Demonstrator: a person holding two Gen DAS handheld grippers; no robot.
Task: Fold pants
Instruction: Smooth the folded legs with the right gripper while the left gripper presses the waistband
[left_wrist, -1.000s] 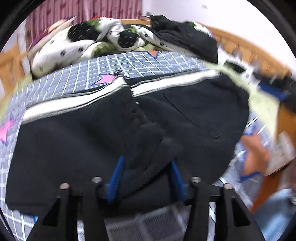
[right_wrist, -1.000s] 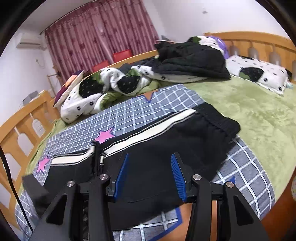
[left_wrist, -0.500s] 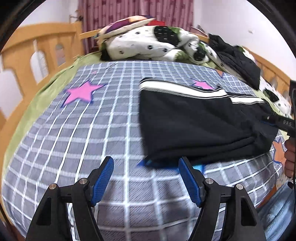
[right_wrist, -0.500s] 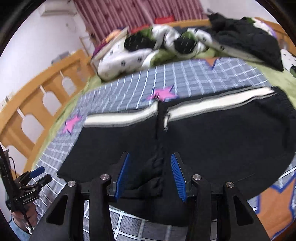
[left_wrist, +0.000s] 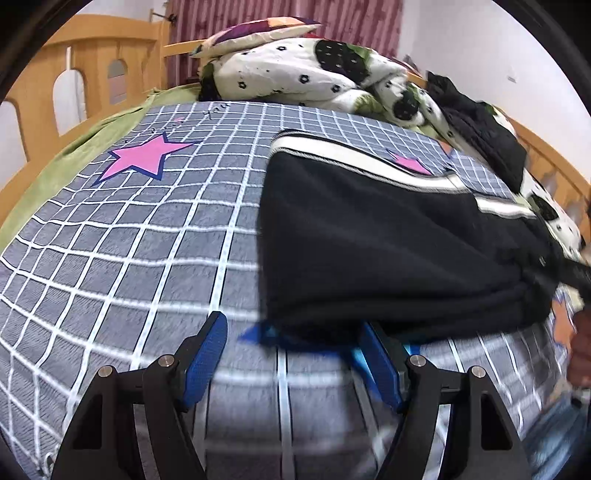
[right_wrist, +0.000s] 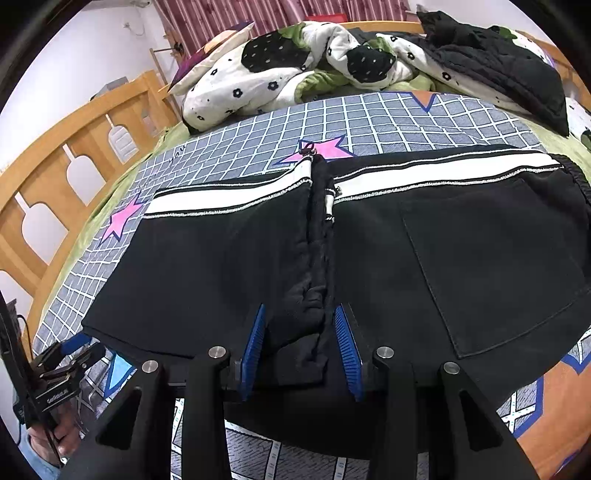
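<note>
Black pants (right_wrist: 406, 258) with a white side stripe lie folded across the grey grid blanket (left_wrist: 122, 258). A bunched ridge of cloth runs down their middle. My right gripper (right_wrist: 301, 343) straddles the near end of that ridge; its jaws are closing, and the blue pads (right_wrist: 255, 343) stand just off the cloth. My left gripper (left_wrist: 291, 354) is open low over the blanket at the pants' (left_wrist: 369, 240) near left corner, which reaches between its fingertips without being pinched. In the right wrist view the left gripper (right_wrist: 66, 354) shows at the lower left.
A crumpled white floral quilt (right_wrist: 280, 74) and a dark garment (right_wrist: 498, 62) are heaped at the far side of the bed. The wooden bed rail (right_wrist: 74, 155) runs along the left. A hand (left_wrist: 580, 354) shows at the right edge of the left wrist view.
My left gripper let go of the bunched cloth, widened and swung left to the pants' corner. My right gripper came down onto the middle ridge and its jaws narrowed.
</note>
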